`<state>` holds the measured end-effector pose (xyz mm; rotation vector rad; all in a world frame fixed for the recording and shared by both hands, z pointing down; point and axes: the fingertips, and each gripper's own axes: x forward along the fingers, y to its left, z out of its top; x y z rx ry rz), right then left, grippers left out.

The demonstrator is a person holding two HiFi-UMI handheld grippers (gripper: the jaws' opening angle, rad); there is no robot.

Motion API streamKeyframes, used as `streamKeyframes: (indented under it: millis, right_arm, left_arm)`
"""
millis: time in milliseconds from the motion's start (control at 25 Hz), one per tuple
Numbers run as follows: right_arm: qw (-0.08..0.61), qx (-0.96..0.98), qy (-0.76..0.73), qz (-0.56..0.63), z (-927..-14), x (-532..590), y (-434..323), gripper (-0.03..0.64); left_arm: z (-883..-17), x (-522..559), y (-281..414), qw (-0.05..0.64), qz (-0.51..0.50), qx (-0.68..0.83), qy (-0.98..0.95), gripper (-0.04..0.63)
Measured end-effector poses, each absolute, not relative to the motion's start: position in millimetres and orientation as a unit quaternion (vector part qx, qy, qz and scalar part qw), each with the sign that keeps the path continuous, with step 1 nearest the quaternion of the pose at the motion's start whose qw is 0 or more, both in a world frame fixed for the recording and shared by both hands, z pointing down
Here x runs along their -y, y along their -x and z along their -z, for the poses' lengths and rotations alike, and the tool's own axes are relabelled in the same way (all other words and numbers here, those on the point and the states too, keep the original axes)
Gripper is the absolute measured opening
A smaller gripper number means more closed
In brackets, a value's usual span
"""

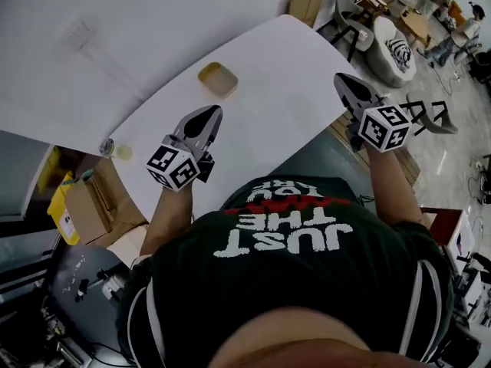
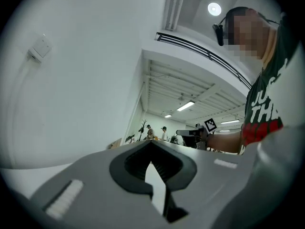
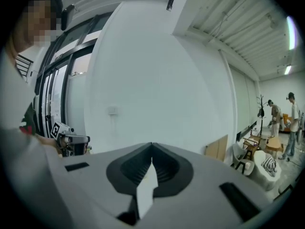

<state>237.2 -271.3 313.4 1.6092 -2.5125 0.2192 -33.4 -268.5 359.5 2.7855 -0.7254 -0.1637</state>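
Observation:
My left gripper (image 1: 212, 114) hovers over the white table (image 1: 268, 90) with its jaws shut and nothing between them. A small tan square dish (image 1: 218, 79) lies a short way beyond its tip. My right gripper (image 1: 341, 80) is at the table's right edge, jaws also shut and empty. In the left gripper view the closed jaws (image 2: 151, 143) point up at a white wall, and the right gripper (image 2: 198, 131) shows beyond them. In the right gripper view the closed jaws (image 3: 152, 147) face the same wall, with the left gripper (image 3: 71, 140) off to the left.
A small glass (image 1: 107, 147) stands at the table's left corner. A cardboard box (image 1: 88, 205) and a yellow container (image 1: 60, 205) sit on the floor to the left. Chairs (image 1: 395, 48) stand beyond the right edge. People stand far back (image 3: 281, 118).

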Motion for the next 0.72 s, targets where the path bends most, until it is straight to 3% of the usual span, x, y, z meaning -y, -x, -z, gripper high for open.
streamKeyframes:
  millis: [720]
  right_arm:
    - [0.129, 0.891, -0.409, -0.151, -412.8, 388.5, -152.7, 0.008]
  left_arm:
    - [-441.0, 326.2, 69.9, 0.171, 0.01, 0.364, -0.916, 0.008]
